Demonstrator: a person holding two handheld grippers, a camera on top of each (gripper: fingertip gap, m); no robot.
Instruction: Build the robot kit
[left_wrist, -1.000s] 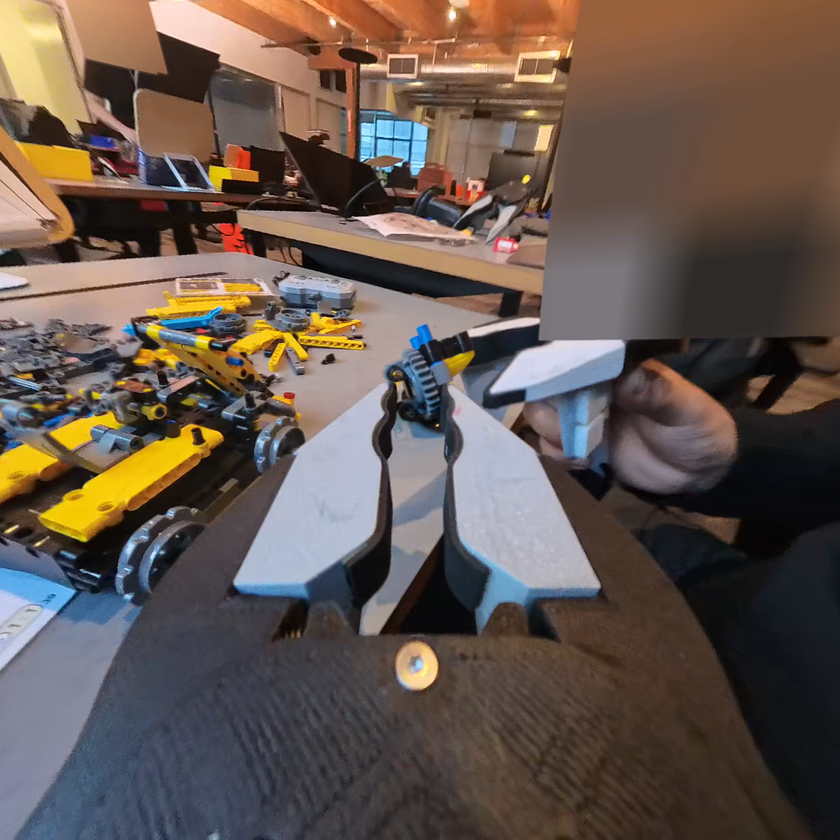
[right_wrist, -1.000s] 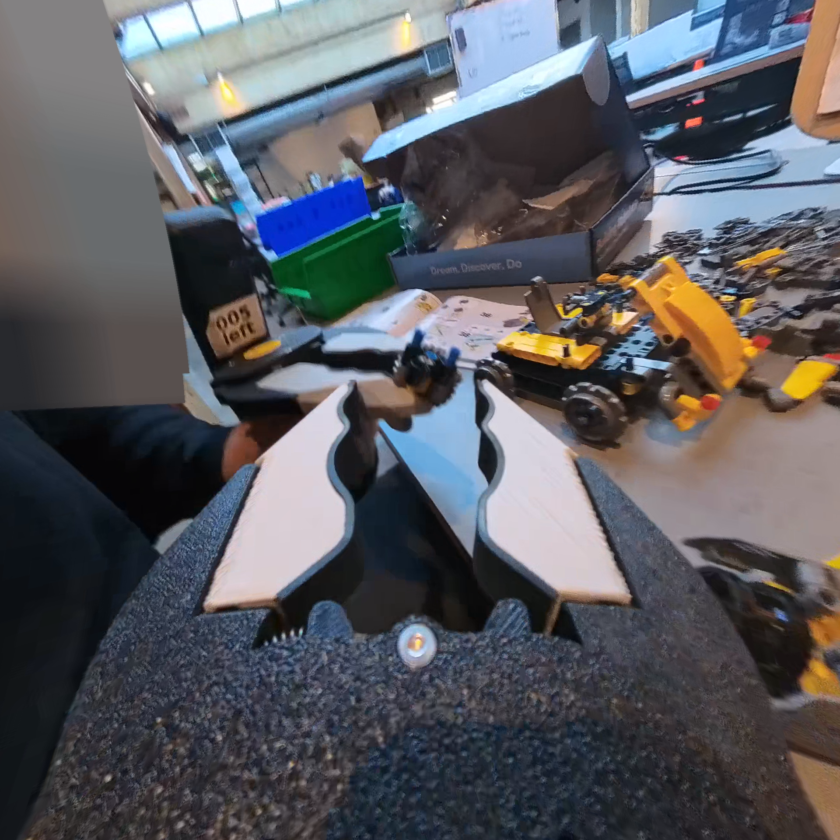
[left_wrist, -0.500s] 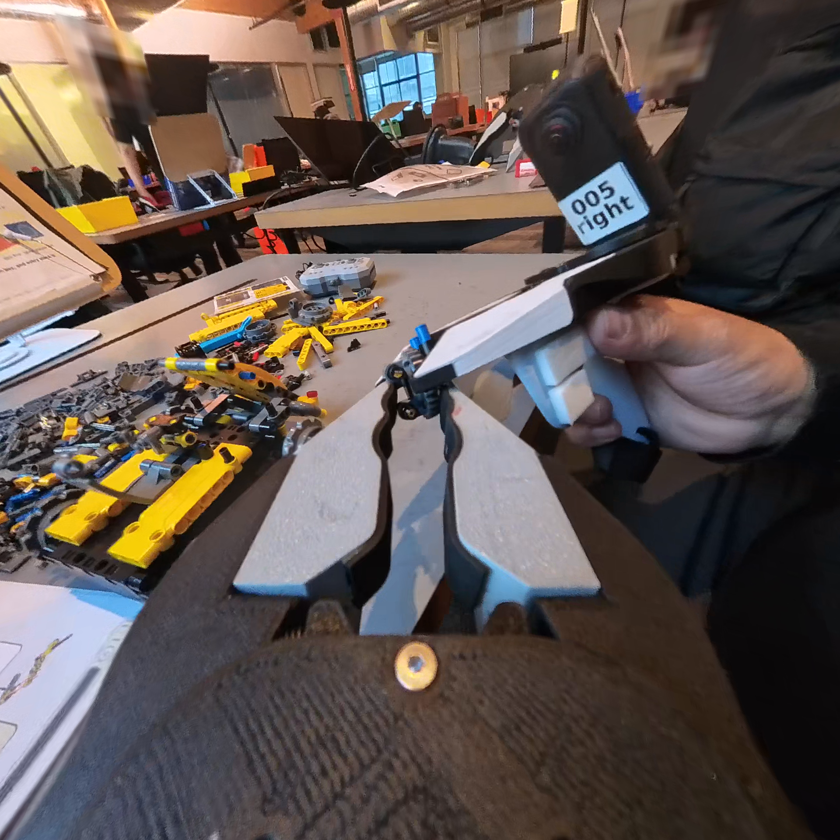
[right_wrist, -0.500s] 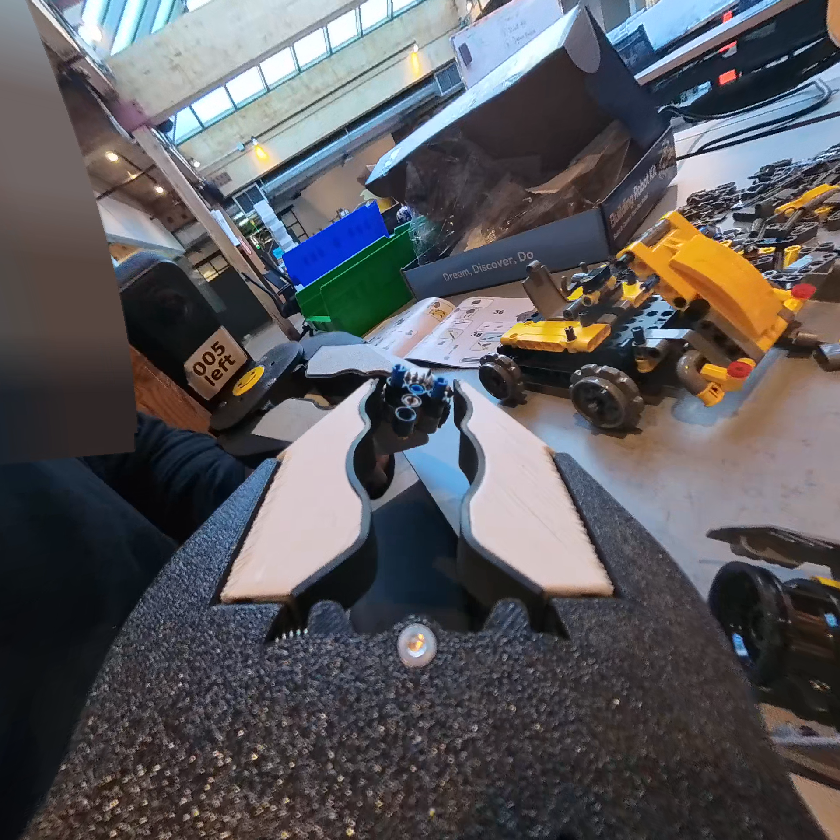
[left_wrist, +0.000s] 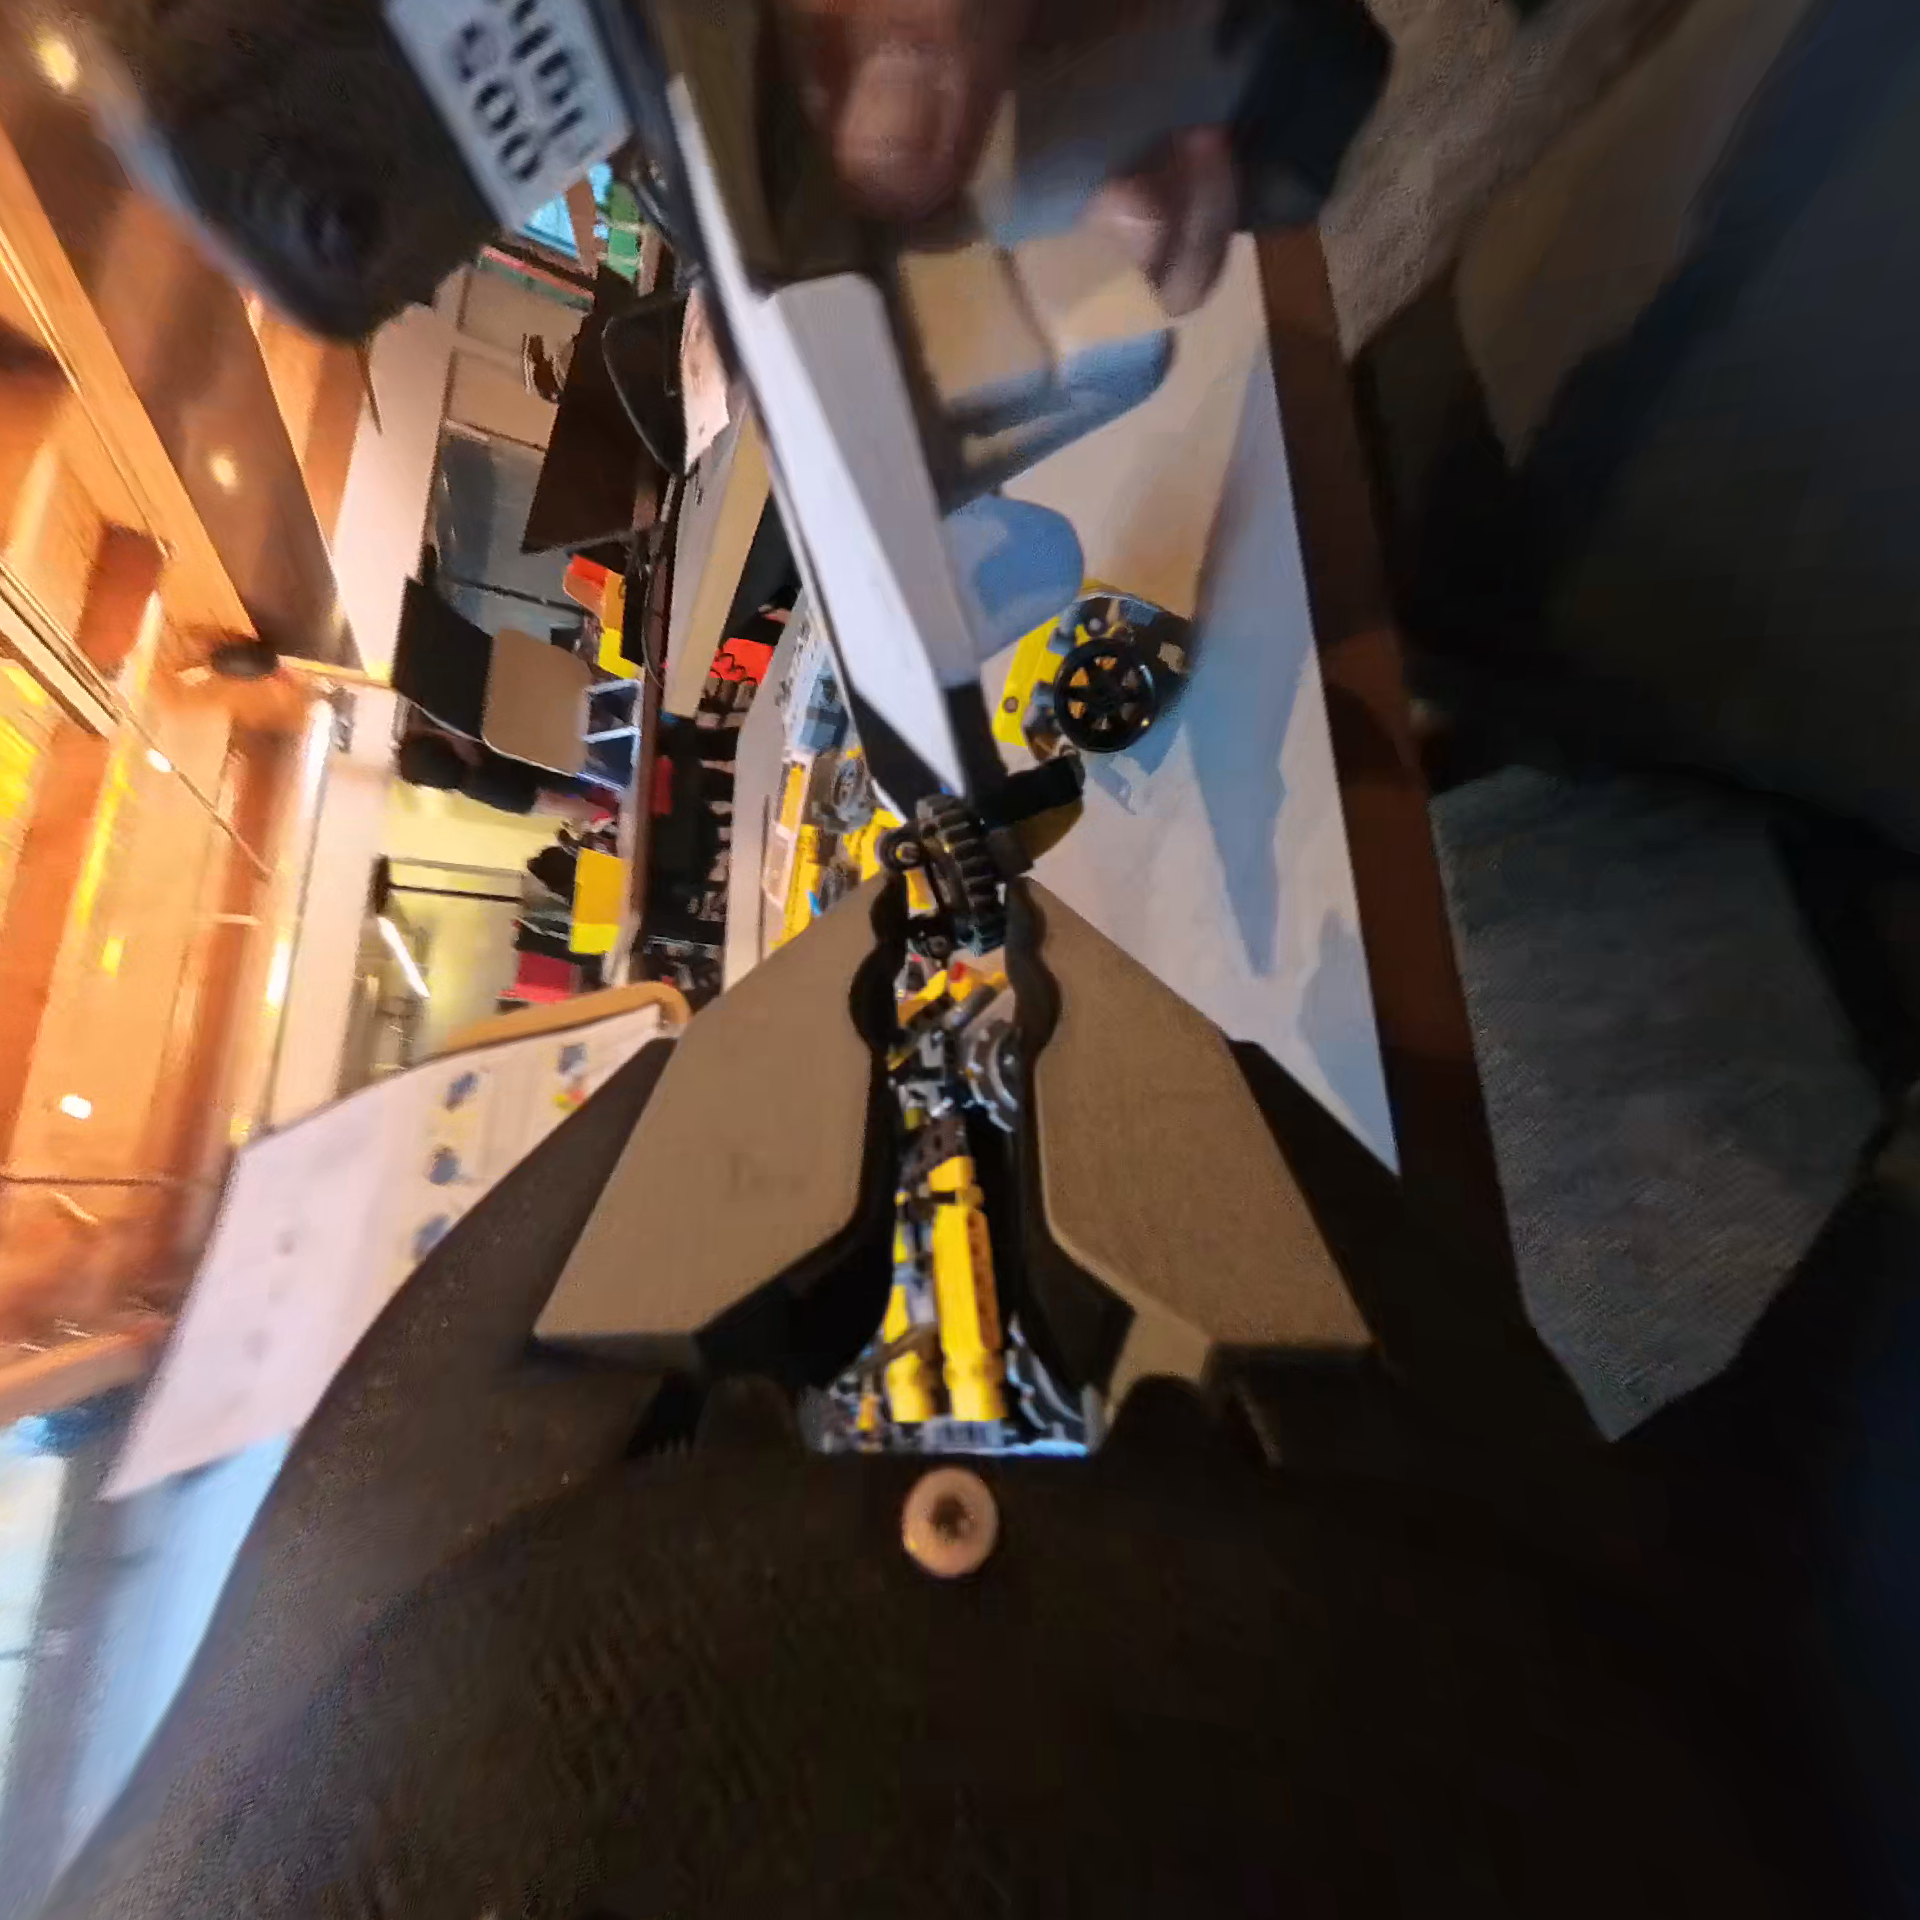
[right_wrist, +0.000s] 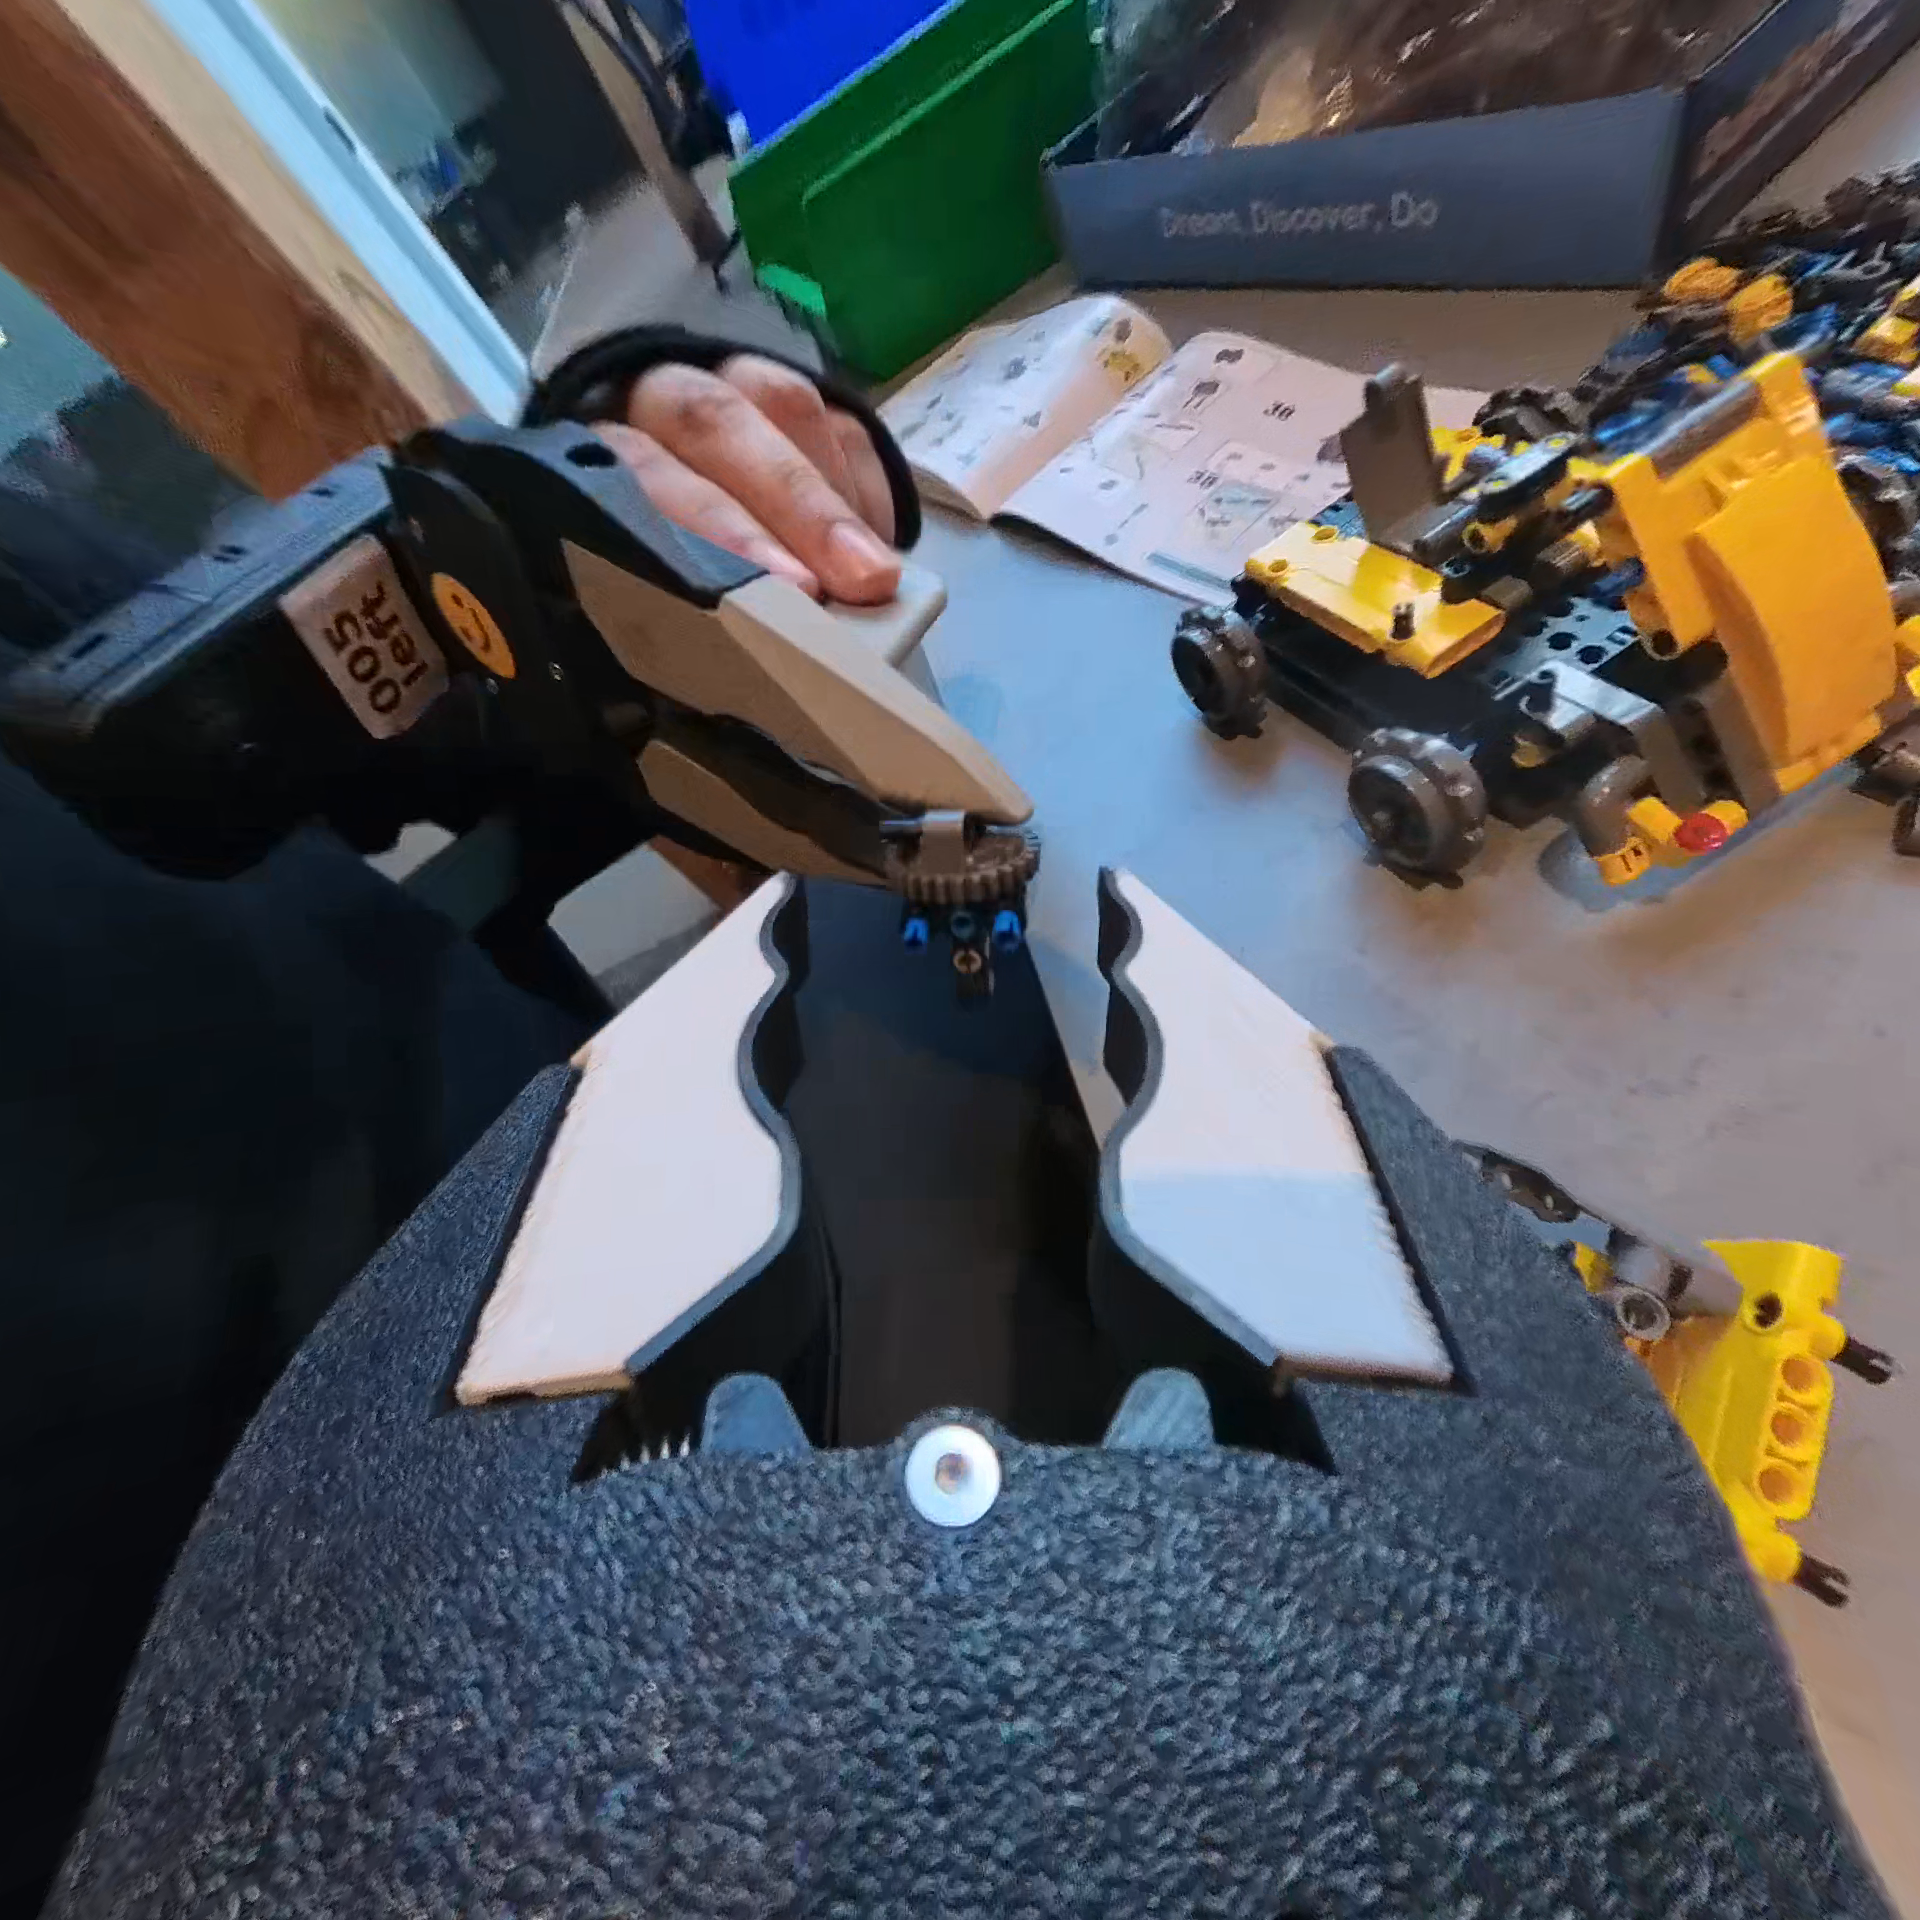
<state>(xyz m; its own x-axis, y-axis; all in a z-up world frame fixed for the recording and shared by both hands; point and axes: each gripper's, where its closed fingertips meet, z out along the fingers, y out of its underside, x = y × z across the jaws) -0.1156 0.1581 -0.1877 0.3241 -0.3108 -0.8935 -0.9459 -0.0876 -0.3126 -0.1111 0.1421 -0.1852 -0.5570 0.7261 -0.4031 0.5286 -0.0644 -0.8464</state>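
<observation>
My left gripper (left_wrist: 951, 894) is shut on a small dark gear piece (left_wrist: 956, 842) with blue pins, held in the air above the table edge. In the right wrist view the left gripper (right_wrist: 966, 831) reaches in from the left, turned on its side, with the gear piece (right_wrist: 971, 868) at its tip. My right gripper (right_wrist: 948, 894) is open and empty, its fingertips either side of and just below the gear piece. One of its fingers (left_wrist: 873, 582) shows in the left wrist view, coming down towards the piece.
A yellow and black vehicle model (right_wrist: 1558, 644) stands on the grey table (right_wrist: 1351, 1039), with an open instruction booklet (right_wrist: 1091, 416), a dark box (right_wrist: 1351, 229) and a green bin (right_wrist: 914, 208) behind it. A yellow part (right_wrist: 1745, 1392) lies near right. My left and right fingertips are right by each other.
My right gripper has opened and let go of the gear piece. My left gripper has rolled about a quarter turn, still holding the piece.
</observation>
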